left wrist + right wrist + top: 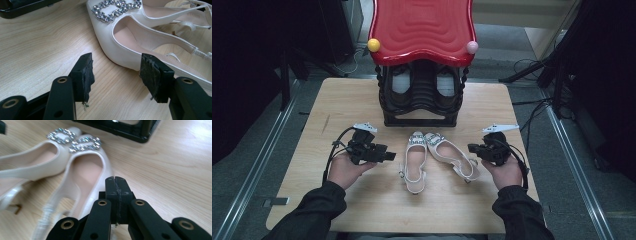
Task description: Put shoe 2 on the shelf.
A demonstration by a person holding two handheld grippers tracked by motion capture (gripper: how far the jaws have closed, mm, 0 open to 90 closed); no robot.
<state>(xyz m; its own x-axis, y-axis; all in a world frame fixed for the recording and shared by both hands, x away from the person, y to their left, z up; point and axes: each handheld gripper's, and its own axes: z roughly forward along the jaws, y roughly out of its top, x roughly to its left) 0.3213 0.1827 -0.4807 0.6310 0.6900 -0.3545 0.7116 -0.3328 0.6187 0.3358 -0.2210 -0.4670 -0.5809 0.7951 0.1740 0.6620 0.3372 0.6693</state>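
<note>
Black grippers, dark sleeves point(319, 207)

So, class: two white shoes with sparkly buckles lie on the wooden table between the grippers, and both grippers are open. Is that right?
Not quite. The left gripper is open, but the right gripper is shut, with nothing between its jaws, as the right gripper view shows. The two white shoes do lie on the wooden table between them.

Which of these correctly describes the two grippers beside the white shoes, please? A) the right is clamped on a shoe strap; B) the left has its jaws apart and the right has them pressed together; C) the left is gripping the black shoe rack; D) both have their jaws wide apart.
B: the left gripper has bare table between its pads, while the right gripper has its pads pressed together with nothing between them, beside the white shoes.
</note>
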